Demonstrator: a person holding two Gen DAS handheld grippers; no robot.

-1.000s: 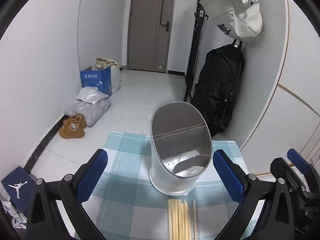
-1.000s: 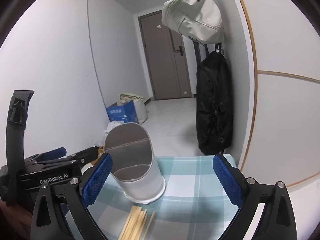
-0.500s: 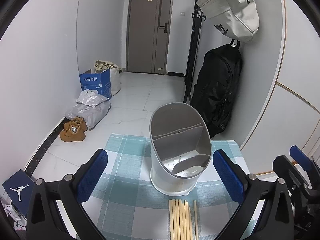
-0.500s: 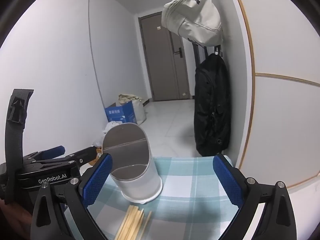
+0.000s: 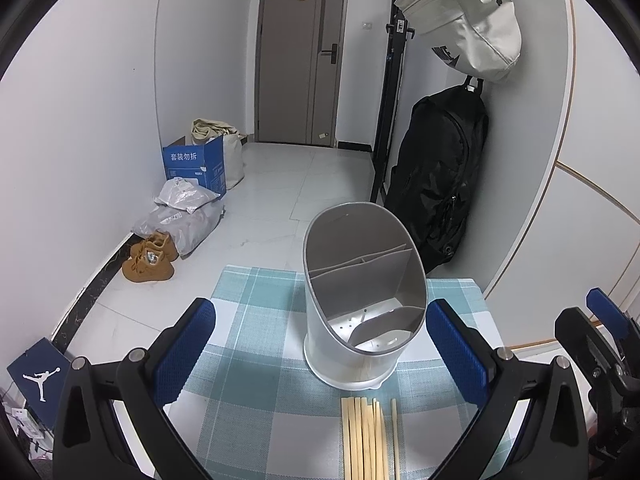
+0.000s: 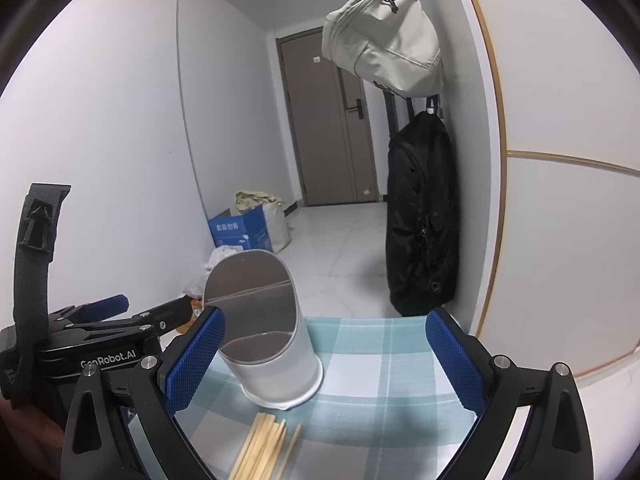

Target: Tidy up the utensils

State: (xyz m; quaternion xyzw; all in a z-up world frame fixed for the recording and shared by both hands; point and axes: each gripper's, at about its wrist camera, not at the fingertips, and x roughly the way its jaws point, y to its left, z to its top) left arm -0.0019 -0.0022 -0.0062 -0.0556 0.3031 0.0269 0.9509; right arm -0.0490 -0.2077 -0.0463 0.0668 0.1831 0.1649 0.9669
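Observation:
A grey oval utensil holder (image 5: pixel 362 300) with inner dividers stands on a teal checked tablecloth (image 5: pixel 256 392); its compartments look empty. Several wooden chopsticks (image 5: pixel 366 438) lie flat in front of it, pointing at its base. My left gripper (image 5: pixel 320 354) is open and empty, held above the cloth with the holder between its blue pads. In the right wrist view my right gripper (image 6: pixel 324 360) is open and empty, with the holder (image 6: pixel 266 332) to its left and the chopsticks (image 6: pixel 264 452) below. The left gripper's body (image 6: pixel 104 340) shows at the left.
The small table ends just behind the holder. Beyond lies a white tiled floor with brown shoes (image 5: pixel 150 262), grey bags (image 5: pixel 180 216) and a blue box (image 5: pixel 194 166). A black backpack (image 5: pixel 438 176) and a beige bag (image 5: pixel 464 20) hang on the right wall.
Both grippers have risen and tilted slightly; the holder and chopsticks sit a little lower in the views. Neither object has moved on the cloth.

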